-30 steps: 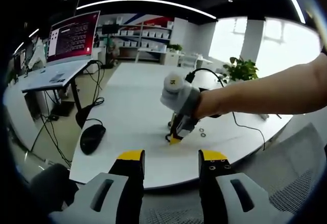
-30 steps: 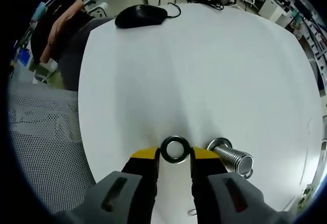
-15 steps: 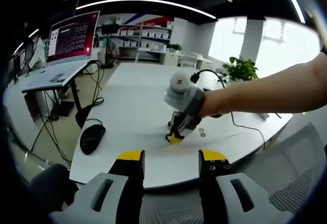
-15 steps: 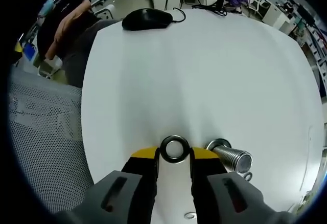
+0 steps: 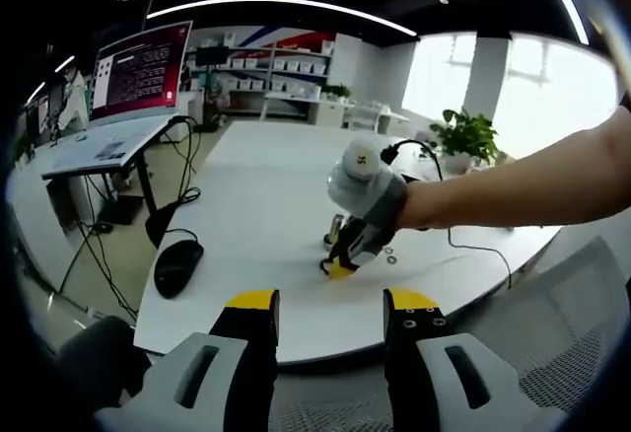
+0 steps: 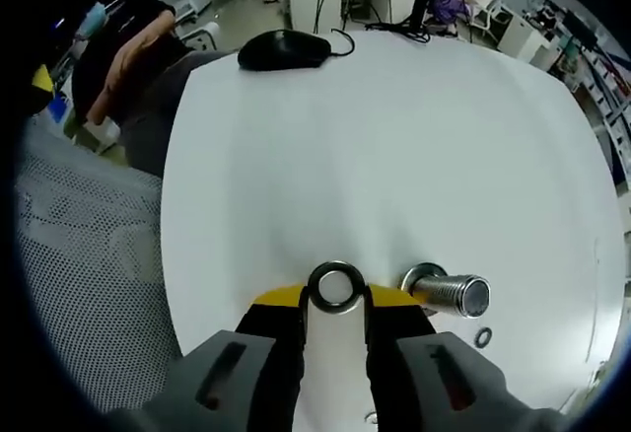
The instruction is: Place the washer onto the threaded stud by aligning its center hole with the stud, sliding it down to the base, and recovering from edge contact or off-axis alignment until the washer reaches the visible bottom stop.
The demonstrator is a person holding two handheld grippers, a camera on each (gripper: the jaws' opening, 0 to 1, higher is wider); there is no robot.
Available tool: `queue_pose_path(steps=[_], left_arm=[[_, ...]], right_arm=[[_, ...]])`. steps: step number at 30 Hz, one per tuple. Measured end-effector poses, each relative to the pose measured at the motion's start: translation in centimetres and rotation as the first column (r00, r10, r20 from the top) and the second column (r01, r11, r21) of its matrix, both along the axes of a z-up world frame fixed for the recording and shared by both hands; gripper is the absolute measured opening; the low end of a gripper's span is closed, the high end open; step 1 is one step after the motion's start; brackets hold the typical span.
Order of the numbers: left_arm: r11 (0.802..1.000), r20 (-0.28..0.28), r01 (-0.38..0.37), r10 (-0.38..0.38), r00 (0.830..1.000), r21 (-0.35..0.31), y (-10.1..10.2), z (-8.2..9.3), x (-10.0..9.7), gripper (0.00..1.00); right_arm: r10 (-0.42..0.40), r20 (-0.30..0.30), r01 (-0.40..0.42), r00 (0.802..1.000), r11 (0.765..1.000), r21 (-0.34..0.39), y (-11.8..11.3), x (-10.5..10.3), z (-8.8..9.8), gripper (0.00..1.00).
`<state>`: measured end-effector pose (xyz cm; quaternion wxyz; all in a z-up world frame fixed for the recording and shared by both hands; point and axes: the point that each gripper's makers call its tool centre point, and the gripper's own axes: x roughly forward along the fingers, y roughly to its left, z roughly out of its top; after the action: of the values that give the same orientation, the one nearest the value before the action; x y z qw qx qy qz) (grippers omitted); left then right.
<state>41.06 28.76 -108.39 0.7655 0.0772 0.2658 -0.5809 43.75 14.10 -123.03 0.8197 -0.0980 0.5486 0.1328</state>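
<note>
In the right gripper view, the right gripper (image 6: 335,299) has its yellow-tipped jaws clamped on the washer (image 6: 335,287), which sits between the tips with its hole facing the camera. Just to the right of the right-hand jaw stands the threaded stud (image 6: 449,292), its flat top pointing toward the lens and its base on the white tabletop (image 6: 394,156); the washer is beside the stud, not over it. A small loose washer (image 6: 482,336) lies on the tabletop just beyond the stud, to the right. Far ahead of the jaws, near the tabletop's far edge, lies a black mouse (image 6: 284,49).

In the left gripper view, the left gripper (image 5: 330,304) has its jaws apart with nothing between them, short of the tabletop's near edge. Ahead of those jaws the other gripper points down at the tabletop, held by a person's arm (image 5: 532,180) entering from the right.
</note>
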Motion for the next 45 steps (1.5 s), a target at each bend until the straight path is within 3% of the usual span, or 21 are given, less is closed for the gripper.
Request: queue_pose_path(steps=[12, 18, 29, 35, 45], left_arm=[[1.0, 0.0, -0.001, 0.001, 1.0, -0.002, -0.1, 0.0, 0.0, 0.4], [1.0, -0.001, -0.001, 0.001, 1.0, -0.002, -0.1, 0.1, 0.0, 0.4], [1.0, 0.0, -0.002, 0.002, 1.0, -0.002, 0.0, 0.0, 0.1, 0.4], [1.0, 0.0, -0.002, 0.002, 1.0, -0.001, -0.1, 0.1, 0.0, 0.4], [1.0, 0.0, -0.001, 0.001, 1.0, 0.001, 0.0, 0.0, 0.0, 0.4]], right_arm=[[0.046, 0.026, -0.046, 0.999, 0.999, -0.001, -0.3, -0.3, 2.8, 0.24], [0.066, 0.038, -0.067, 0.997, 0.998, 0.003, -0.7, 0.1, 5.2, 0.24], [0.127, 0.033, -0.124, 0.991, 0.989, -0.082, -2.4, 0.2, 8.3, 0.24], [0.154, -0.016, -0.155, 0.988, 0.975, -0.157, -4.1, -0.1, 8.3, 0.24], [0.157, -0.063, -0.166, 0.986, 0.971, -0.17, -5.0, 0.4, 7.0, 0.24]])
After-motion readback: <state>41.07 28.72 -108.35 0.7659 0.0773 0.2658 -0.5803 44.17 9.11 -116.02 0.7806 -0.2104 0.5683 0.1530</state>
